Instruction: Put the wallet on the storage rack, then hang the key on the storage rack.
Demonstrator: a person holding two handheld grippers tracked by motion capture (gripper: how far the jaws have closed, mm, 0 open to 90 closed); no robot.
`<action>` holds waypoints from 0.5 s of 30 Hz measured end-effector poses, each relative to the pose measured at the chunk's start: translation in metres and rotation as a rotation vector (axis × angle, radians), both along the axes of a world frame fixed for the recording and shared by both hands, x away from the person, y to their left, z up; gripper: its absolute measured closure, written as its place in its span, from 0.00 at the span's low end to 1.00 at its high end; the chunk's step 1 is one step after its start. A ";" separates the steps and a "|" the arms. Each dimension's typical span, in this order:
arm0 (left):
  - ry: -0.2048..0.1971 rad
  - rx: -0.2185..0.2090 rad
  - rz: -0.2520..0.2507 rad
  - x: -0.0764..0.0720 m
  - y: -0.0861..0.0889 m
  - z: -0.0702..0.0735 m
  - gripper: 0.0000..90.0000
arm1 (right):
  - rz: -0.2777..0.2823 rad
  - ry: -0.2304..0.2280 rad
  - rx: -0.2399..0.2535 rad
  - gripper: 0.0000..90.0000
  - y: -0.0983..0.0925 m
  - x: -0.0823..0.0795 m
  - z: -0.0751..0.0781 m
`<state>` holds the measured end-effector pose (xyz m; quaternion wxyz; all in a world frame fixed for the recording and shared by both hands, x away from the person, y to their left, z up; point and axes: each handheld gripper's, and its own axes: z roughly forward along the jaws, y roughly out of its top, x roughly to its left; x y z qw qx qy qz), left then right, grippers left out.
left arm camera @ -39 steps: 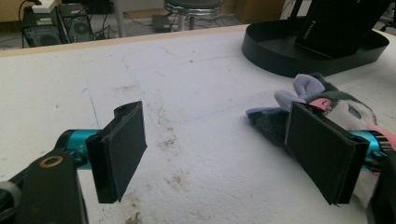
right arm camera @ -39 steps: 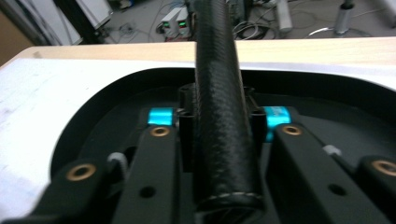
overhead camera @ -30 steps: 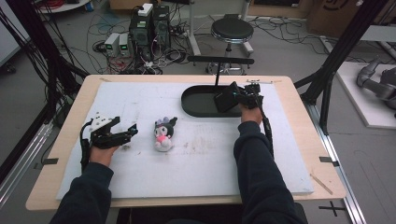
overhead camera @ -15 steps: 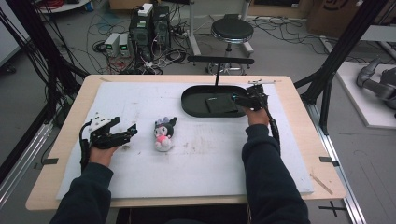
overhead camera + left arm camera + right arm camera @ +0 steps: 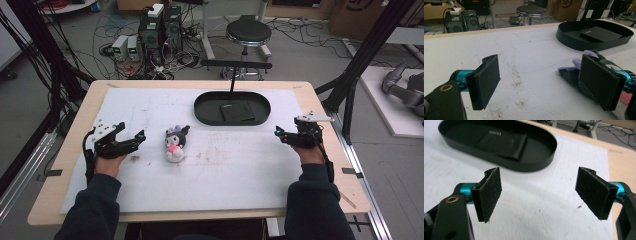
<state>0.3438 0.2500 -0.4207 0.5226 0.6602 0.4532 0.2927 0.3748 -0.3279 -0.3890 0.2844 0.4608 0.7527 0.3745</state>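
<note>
1. High view: two grippers are above the white mat (image 5: 235, 165).
   - The left gripper (image 5: 137, 137) is at the left side of the mat, with its jaws wide apart and nothing between them. The jaws have just been opening.
   - The right gripper (image 5: 279, 134) is at the right side of the mat, well apart from the tray. Its jaws stand wide, hold nothing, and have just been opening.
   - One plush toy (image 5: 175, 143) lies on the mat just right of the left gripper, not touching it.
   - One black oval tray (image 5: 205, 111) sits at the far centre of the mat and holds one flat black wallet (image 5: 237, 111).
   - One round stool (image 5: 248, 34) stands on the floor beyond the table.

2. Left gripper view: two black pads (image 5: 487, 81) stand far apart over bare mat.
   - The plush toy (image 5: 572, 72) lies behind the right-hand pad, partly hidden by it. It is not between the pads.
   - The tray (image 5: 574, 42), with the wallet (image 5: 600, 33) in it, sits farther off to the right.

3. Right gripper view: two pads (image 5: 490, 192) are spread wide, with only mat between them.
   - The tray (image 5: 541, 161) lies beyond the left-hand pad.
   - The wallet (image 5: 504, 142) lies flat inside the tray.
</note>
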 end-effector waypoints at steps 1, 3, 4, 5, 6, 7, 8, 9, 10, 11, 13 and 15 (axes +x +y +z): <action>-0.001 0.001 0.000 0.000 0.000 0.000 0.19 | 0.007 0.012 -0.003 0.24 -0.001 0.000 -0.002; 0.004 0.007 -0.004 0.000 0.000 0.000 0.19 | 0.001 0.004 -0.010 0.24 0.000 0.001 -0.004; 0.005 0.006 -0.005 0.000 -0.001 0.000 0.19 | -0.002 0.007 -0.008 0.24 0.001 0.001 -0.005; 0.008 0.004 -0.006 0.000 -0.001 0.000 0.19 | -0.008 0.007 -0.021 0.24 0.002 0.002 -0.006; 0.009 0.003 -0.007 0.000 -0.001 0.000 0.19 | -0.008 0.007 -0.021 0.24 0.002 0.002 -0.006; 0.009 0.004 -0.009 0.000 -0.001 0.000 0.19 | -0.006 0.009 -0.019 0.24 0.002 0.001 -0.006; 0.010 0.006 -0.013 0.001 -0.001 0.000 0.19 | -0.005 0.008 -0.018 0.24 0.002 0.001 -0.006; 0.013 0.003 -0.012 0.001 -0.001 -0.001 0.19 | -0.008 0.003 -0.020 0.24 0.002 0.001 -0.006; 0.015 0.003 -0.015 0.001 -0.001 -0.001 0.19 | -0.010 -0.001 -0.020 0.24 0.002 0.001 -0.006; 0.016 0.005 -0.017 0.000 -0.001 -0.001 0.19 | -0.008 -0.003 -0.018 0.24 0.002 0.001 -0.006; 0.017 0.004 -0.023 0.000 -0.002 -0.001 0.20 | -0.013 -0.010 -0.012 0.25 0.004 -0.001 -0.005; 0.019 0.004 -0.030 0.000 -0.003 -0.001 0.20 | -0.017 -0.021 -0.010 0.26 0.004 -0.002 -0.004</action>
